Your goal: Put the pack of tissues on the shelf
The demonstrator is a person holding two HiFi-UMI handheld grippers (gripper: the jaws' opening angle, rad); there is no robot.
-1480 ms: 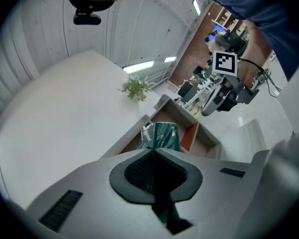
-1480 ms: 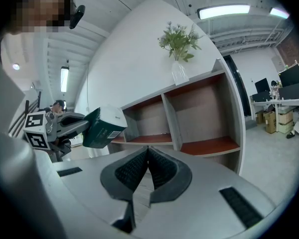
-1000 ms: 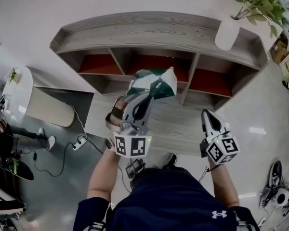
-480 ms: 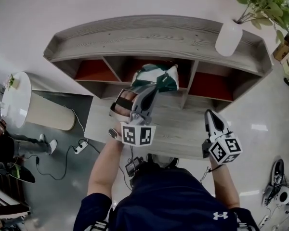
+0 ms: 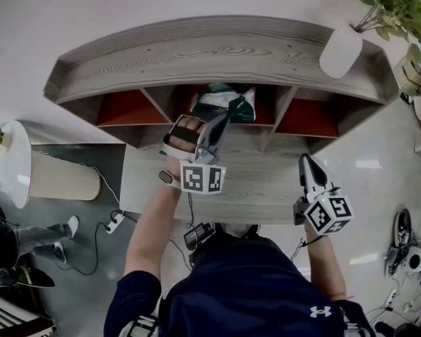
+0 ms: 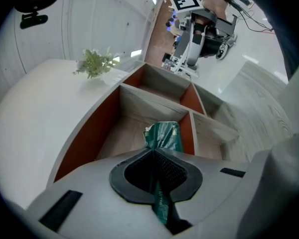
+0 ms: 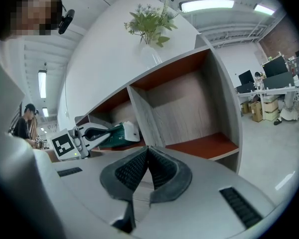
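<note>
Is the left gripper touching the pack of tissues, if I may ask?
Touching. In the left gripper view, the left gripper has its jaws clamped on the pack of tissues.

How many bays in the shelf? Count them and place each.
3: left bay; middle bay, where the left gripper holds the tissues; right bay. None looks hidden.

The shelf (image 5: 217,51) stands behind the counter (image 5: 266,188). The pack of tissues (image 5: 228,102), between the left gripper's (image 5: 219,121) fingers, reaches into the shelf's middle compartment. A vase (image 5: 340,51) stands on the shelf's top, at its right end. The right gripper (image 5: 306,166) is over the counter's right side.
</note>
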